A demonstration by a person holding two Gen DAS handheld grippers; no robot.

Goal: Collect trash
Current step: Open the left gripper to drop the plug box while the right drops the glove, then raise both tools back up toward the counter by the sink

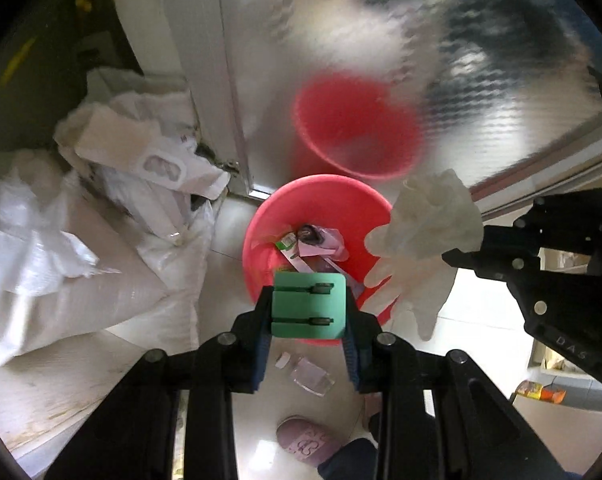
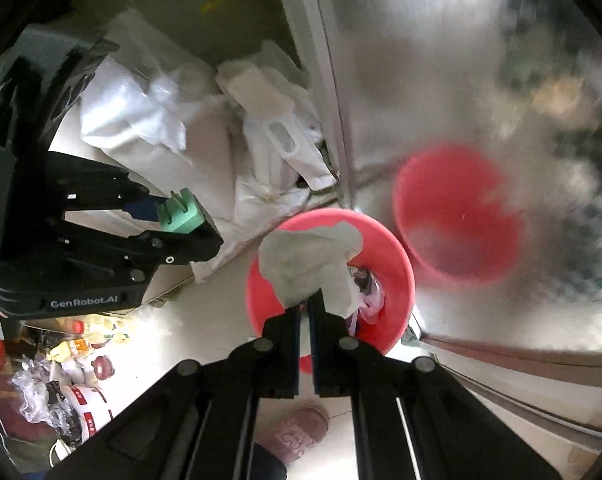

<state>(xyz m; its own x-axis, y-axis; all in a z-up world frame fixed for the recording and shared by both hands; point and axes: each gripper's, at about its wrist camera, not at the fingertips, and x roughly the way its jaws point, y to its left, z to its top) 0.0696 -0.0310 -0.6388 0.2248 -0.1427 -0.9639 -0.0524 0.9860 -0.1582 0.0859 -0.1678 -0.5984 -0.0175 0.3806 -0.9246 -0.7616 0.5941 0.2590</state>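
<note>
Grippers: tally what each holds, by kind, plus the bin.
Green block, in left gripper: 1
Clear glove, in right gripper: 1
Red bin, below both: 1
Total: 3

"GenRobot.AI" reads on my left claw (image 2: 181, 216) body, left of my right claw. "DAS" on my right claw (image 1: 445, 258). Sack print unreadable.
</note>
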